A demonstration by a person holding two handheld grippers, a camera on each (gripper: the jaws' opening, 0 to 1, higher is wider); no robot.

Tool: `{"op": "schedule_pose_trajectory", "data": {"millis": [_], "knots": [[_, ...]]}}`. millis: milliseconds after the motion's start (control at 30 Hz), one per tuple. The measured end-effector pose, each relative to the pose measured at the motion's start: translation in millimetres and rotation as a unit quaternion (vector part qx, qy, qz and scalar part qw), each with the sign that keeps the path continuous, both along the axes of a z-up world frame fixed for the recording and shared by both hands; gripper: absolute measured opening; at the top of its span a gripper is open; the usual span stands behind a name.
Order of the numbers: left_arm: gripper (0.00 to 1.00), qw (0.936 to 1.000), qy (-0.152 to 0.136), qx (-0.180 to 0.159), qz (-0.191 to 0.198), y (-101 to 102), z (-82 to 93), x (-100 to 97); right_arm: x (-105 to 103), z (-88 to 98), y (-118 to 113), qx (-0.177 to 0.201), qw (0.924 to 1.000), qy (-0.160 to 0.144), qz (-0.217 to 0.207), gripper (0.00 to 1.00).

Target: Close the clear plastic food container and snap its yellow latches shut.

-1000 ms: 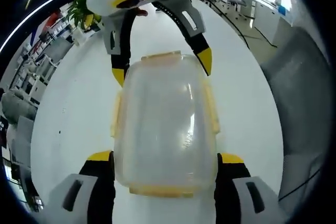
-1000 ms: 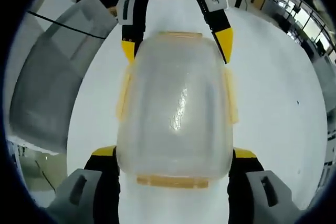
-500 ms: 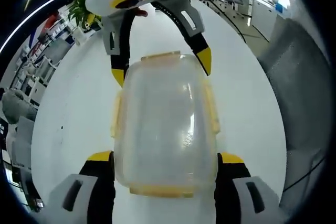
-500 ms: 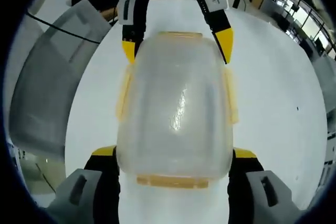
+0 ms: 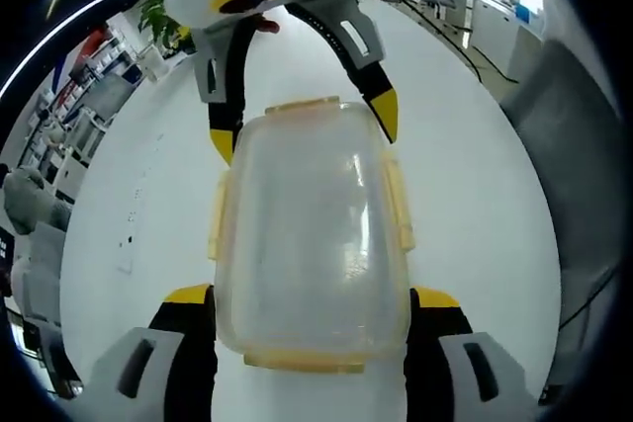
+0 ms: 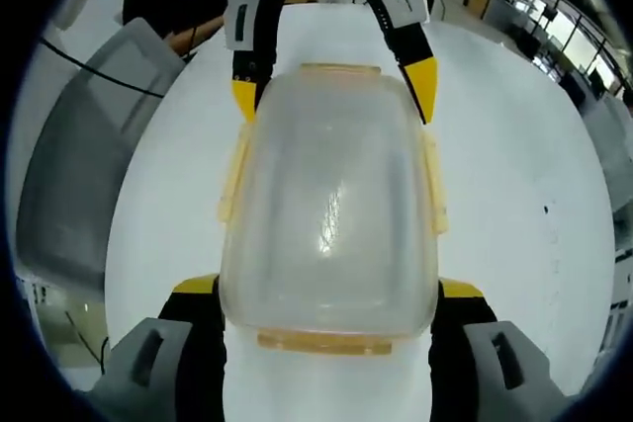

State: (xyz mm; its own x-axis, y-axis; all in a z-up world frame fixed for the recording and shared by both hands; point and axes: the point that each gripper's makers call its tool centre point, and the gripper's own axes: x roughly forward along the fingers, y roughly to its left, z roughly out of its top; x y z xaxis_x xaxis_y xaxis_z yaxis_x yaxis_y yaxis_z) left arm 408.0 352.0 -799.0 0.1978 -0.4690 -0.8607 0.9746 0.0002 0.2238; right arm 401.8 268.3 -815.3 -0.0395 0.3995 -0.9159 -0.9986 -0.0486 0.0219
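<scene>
A white round counter [image 5: 129,185] lies under a clear plastic food container with yellow latches [image 5: 309,234], lid on. The left gripper [image 5: 309,303] grasps one end; the right gripper [image 6: 326,294] grasps the opposite end.

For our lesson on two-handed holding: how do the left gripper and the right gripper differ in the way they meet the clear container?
In the left gripper view, the left gripper rises from the bottom and straddles the near end of the clear container. The right gripper reaches in from the top and straddles the far end, facing it. The right gripper's white body shows, while the left shows grey jaw bases. Both have yellow-tipped black jaws, one on each side of the container, clamping it.
</scene>
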Motion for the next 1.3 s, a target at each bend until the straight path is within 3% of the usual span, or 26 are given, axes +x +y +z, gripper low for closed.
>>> {"op": "schedule_pose_trajectory", "data": {"millis": [367,633,900,967,1133,1233,1267,1300], "knots": [[0.76,0.9994,-0.015,0.029,-0.013,4,-2.9,27.5,24,0.5,4,0.006,0.9999,-0.001,-0.009,0.83],[0.76,0.999,-0.031,0.025,-0.021,5,-4.8,31.1,24,1.3,6,0.018,0.9997,-0.003,-0.014,0.83],[0.77,0.9991,-0.041,0.013,-0.002,6,-3.5,30.9,26,5.3,3,0.015,0.9993,-0.033,-0.013,0.81],[0.77,0.9993,-0.037,0.006,0.002,7,-0.9,28.5,25,6.4,1,0.011,0.9992,-0.035,-0.018,0.81],[0.86,0.9976,-0.065,-0.007,0.021,13,15.1,35.4,20,12.6,-4,0.015,0.9983,-0.037,-0.042,0.92],[0.94,0.9963,-0.065,-0.028,0.047,19,30.9,33.4,16,23.3,-7,0.024,0.9973,-0.04,-0.057,0.92],[1.0,0.9946,-0.074,-0.034,0.064,23,35.9,35.4,15,27.5,-6,0.032,0.9967,-0.044,-0.06,0.93],[0.99,0.9918,-0.089,-0.037,0.084,29,44.1,38.2,13,34.7,-6,0.044,0.9957,-0.047,-0.067,0.94]]}}
